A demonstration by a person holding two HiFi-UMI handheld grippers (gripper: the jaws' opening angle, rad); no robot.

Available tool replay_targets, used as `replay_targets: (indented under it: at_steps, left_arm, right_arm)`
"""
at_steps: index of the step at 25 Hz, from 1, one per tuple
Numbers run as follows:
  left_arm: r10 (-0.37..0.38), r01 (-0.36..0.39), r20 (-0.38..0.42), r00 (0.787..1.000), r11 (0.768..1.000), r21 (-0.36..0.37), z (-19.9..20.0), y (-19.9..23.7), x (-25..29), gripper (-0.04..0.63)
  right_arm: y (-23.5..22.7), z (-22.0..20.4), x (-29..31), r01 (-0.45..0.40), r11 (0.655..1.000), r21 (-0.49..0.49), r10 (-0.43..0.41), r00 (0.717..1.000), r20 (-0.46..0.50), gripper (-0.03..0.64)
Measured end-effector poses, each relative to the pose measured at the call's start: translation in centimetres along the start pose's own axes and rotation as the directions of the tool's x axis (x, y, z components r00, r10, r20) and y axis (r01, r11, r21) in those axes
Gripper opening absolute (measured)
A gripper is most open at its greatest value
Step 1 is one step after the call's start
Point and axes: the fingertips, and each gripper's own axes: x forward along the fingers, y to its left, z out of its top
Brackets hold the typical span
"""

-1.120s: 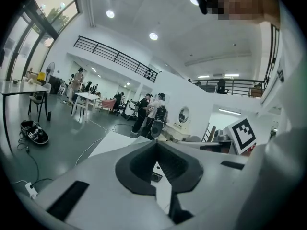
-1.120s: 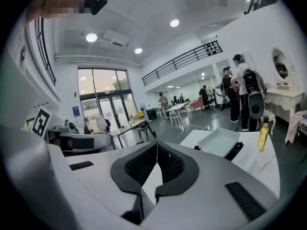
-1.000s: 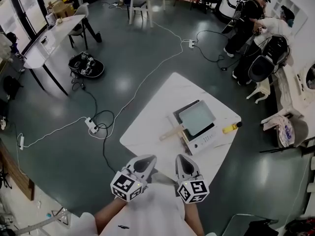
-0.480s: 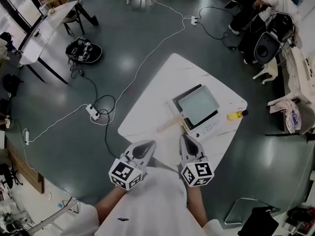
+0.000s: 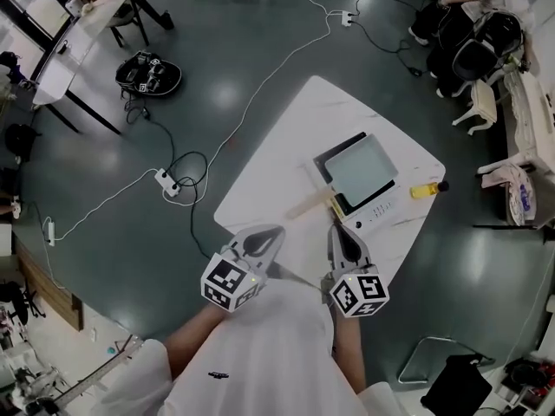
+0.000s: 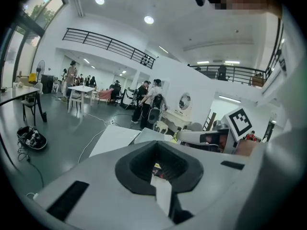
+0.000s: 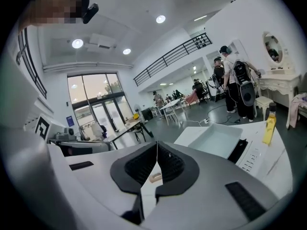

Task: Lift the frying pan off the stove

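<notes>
A square pale-green frying pan (image 5: 362, 167) sits on a white and black stove (image 5: 375, 209) on the white table (image 5: 277, 176). Its wooden handle (image 5: 310, 204) points toward me. In the right gripper view the pan (image 7: 216, 139) lies ahead and to the right on the stove (image 7: 250, 158). My left gripper (image 5: 276, 230) is shut and empty at the table's near edge, left of the handle's end. My right gripper (image 5: 334, 227) is also shut and empty, just short of the stove's near corner. Both jaw pairs, left (image 6: 156, 146) and right (image 7: 157, 150), are pressed together with nothing between them.
A yellow bottle (image 5: 427, 189) lies on the table beside the stove. Cables and a power strip (image 5: 166, 183) run over the dark floor on the left. A round black device (image 5: 149, 74), other tables and chairs stand farther off. People (image 7: 237, 87) are at the far right.
Both grippers have moved forward from in front of my body to the table's near edge, closer to the pan's handle and the stove. Their jaws stayed shut.
</notes>
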Motion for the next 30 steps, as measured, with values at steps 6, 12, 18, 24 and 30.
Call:
replay_targets:
  at_steps: [6,12,18,24,30]
  left_arm:
    - [-0.019,0.018,-0.064,0.998,1.0,-0.012,-1.8,0.6,2.3,0.003]
    - [-0.017,0.018,-0.112,0.994,1.0,0.008,-3.4,2.0,4.0,0.062]
    - [-0.025,0.023,-0.187,0.982,1.0,-0.011,-6.3,3.2,6.5,0.144]
    - [-0.055,0.022,-0.193,0.98,0.985,-0.171,-8.7,5.0,8.1,0.16]
    - [-0.062,0.033,-0.199,0.978,0.989,-0.145,-10.1,5.5,9.6,0.192]
  right_arm:
    - [-0.7,-1.4,1.0,-0.03,0.996,0.081,0.031,0.999,-0.021,0.002]
    - [-1.1,-2.8,3.1,-0.077,0.979,0.188,0.087,0.995,-0.045,0.002]
    - [-2.9,-4.2,5.3,-0.047,0.975,0.216,0.053,0.998,-0.021,0.038]
    - [-4.2,-6.8,7.4,-0.039,0.953,0.302,0.061,0.996,-0.064,0.091]
    - [-6.9,-9.4,9.4,-0.048,0.876,0.48,0.094,0.993,-0.073,0.162]
